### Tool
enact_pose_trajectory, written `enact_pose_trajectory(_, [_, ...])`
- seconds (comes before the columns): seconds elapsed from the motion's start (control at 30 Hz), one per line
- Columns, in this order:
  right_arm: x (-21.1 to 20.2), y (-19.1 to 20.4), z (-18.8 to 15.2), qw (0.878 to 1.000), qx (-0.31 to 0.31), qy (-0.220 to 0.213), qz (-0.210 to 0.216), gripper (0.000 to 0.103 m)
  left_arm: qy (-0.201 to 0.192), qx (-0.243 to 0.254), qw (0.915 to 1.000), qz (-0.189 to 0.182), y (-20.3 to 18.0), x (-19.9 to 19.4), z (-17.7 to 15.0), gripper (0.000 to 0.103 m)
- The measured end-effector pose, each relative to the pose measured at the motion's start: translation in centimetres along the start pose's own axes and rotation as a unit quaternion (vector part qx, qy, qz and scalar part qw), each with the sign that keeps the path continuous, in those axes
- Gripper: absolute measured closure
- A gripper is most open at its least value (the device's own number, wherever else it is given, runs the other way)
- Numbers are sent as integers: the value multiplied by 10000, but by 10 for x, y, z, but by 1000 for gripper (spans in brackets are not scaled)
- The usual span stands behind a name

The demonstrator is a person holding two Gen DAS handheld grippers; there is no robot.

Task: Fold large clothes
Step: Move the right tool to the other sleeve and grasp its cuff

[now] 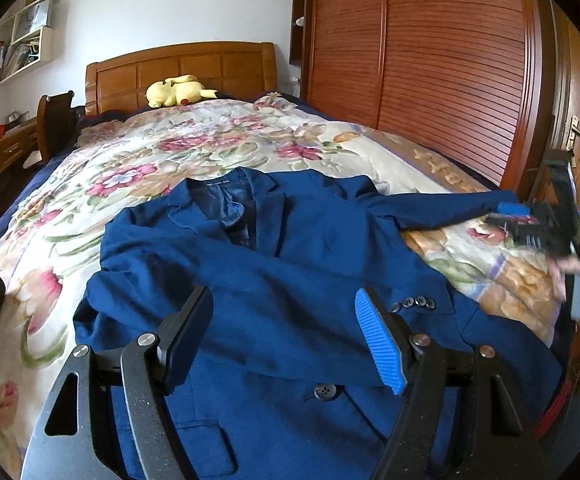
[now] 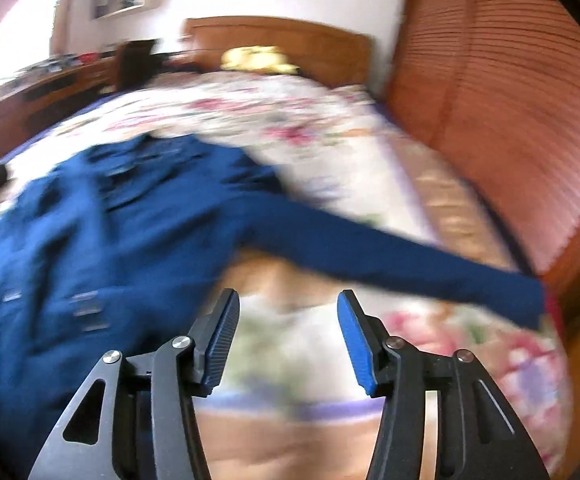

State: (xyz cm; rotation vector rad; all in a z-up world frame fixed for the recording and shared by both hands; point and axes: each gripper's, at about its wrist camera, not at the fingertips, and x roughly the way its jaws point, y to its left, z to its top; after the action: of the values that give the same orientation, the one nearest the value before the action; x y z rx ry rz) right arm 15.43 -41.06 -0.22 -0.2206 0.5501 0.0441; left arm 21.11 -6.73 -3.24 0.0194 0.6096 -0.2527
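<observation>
Clearly, you had the navy blue wool-like suit jacket lying front-up on the bed's floral quilt, collar toward the wooden headboard and hem toward you. One of its sleeves was folded across the chest, its cuff with four dark buttons resting near the middle of the front. The other sleeve stretched straight out toward the edge of the bed beside the slatted reddish-brown wardrobe.

Your left gripper hovered over the lower front of the jacket with its jaws wide apart and nothing between them; the single large front button showed in the gap. Your right gripper hung over bare quilt just short of the outstretched sleeve, jaws apart, pads pressing on nothing. That view was badly blurred, so finer detail there was lost. In the left wrist view your right hand appeared at the far right edge, wrapped round the gripper's black body, near the sleeve's end.

A yellow plush toy lay against the headboard, well apart from the jacket.
</observation>
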Motion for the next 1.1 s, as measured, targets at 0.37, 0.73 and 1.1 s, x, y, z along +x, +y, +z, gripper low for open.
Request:
enact_pose_trajectory(0.37, [64,-149,13,9862,817,566,-1326,44,126,86,9998,-137,-9,12,2,28])
enact_pose_trajectory(0.73, [112,-193,15,9646,1541,1047,-1866,39,318,172,9992,-147,-13,24,-2,28])
enact_pose_trajectory(1.1, [146,-239,-3,9451,2570,1556,-1283,38,398,225,9988,-149,-17,32,-4,28])
